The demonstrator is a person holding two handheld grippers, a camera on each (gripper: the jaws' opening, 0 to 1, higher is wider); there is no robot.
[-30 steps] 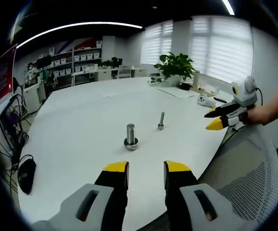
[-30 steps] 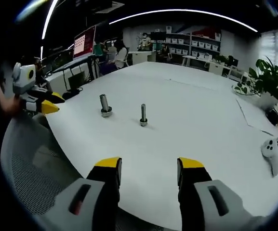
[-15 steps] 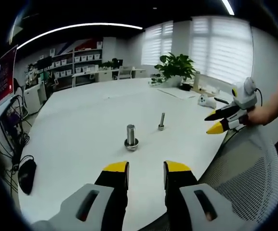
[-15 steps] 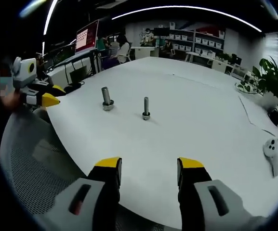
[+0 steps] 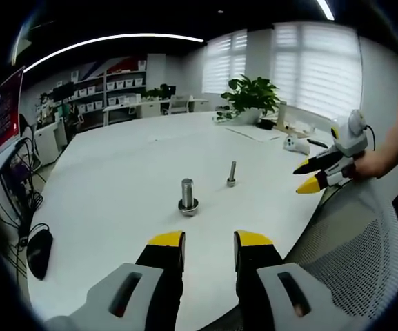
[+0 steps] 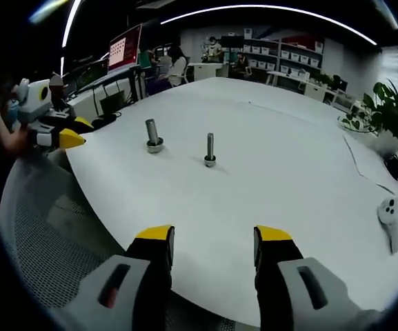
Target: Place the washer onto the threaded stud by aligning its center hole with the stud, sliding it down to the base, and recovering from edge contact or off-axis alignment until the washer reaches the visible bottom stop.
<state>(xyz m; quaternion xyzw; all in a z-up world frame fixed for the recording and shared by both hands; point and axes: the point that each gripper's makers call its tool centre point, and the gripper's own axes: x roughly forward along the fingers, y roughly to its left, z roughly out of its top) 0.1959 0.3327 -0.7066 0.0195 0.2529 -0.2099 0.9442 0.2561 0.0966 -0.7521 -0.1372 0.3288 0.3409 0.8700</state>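
Two metal studs stand upright on the white table [image 5: 116, 172]. The thicker stud [image 5: 187, 195] has a wider ring-like collar at its foot; the thin stud [image 5: 232, 174] stands behind and to its right. My left gripper [image 5: 210, 241] is open and empty, short of the thick stud. In the left gripper view my right gripper [image 5: 306, 176] hovers at the table's right edge, jaws apart. In the right gripper view my right gripper [image 6: 214, 236] is open and empty, well back from the thin stud [image 6: 210, 149] and the thick stud [image 6: 152, 135]. The left gripper [image 6: 66, 136] shows at the left edge. I see no loose washer.
A mesh chair back [image 5: 354, 241] [image 6: 40, 227] sits under both grippers at the table's near edge. A white controller [image 6: 391, 222] and papers lie at the far right. A potted plant [image 5: 254, 93] stands beyond, and a black mouse [image 5: 38, 252] lies off to the left.
The right gripper view has shifted a little, so the studs sit slightly higher in it. The left gripper view is nearly unchanged. Both grippers stay open and empty.
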